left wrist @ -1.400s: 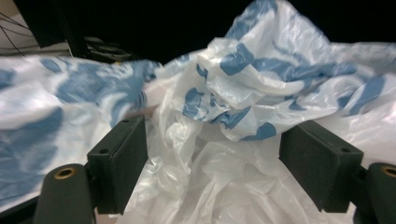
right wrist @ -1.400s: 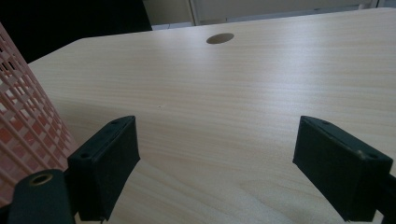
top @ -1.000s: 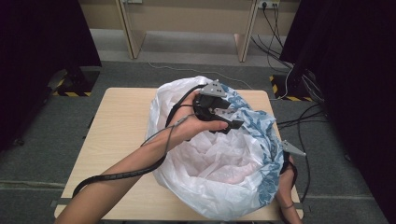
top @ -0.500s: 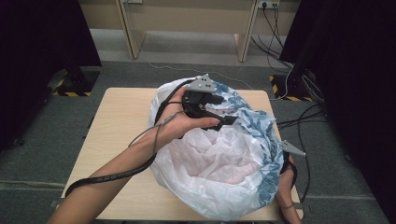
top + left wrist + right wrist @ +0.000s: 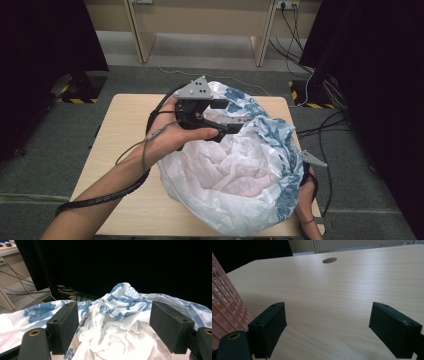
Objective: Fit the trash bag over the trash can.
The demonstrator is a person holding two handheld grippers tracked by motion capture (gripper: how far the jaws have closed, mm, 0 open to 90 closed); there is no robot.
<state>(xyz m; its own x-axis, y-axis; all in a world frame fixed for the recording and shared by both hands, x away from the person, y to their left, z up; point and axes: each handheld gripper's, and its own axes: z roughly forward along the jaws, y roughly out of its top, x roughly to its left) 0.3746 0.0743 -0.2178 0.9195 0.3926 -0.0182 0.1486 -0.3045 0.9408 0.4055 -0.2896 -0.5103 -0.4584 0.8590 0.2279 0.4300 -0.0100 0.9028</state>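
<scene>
We see the left gripper [image 5: 227, 116] jaws spread above the white-and-blue plastic bag [image 5: 240, 175] covering the tabletop's [image 5: 120, 130] right half, hiding most of a pink mesh basket [image 5: 224, 307]; the right gripper [image 5: 334, 327], spread wide, sits near the right edge, mostly hidden.

Grey carpet floor [image 5: 60, 135], black curtains [image 5: 45, 55] either side, cables [image 5: 320, 131] trailing right.

Wooden table [image 5: 120, 150] under bagged basket [image 5: 240, 175]
</scene>
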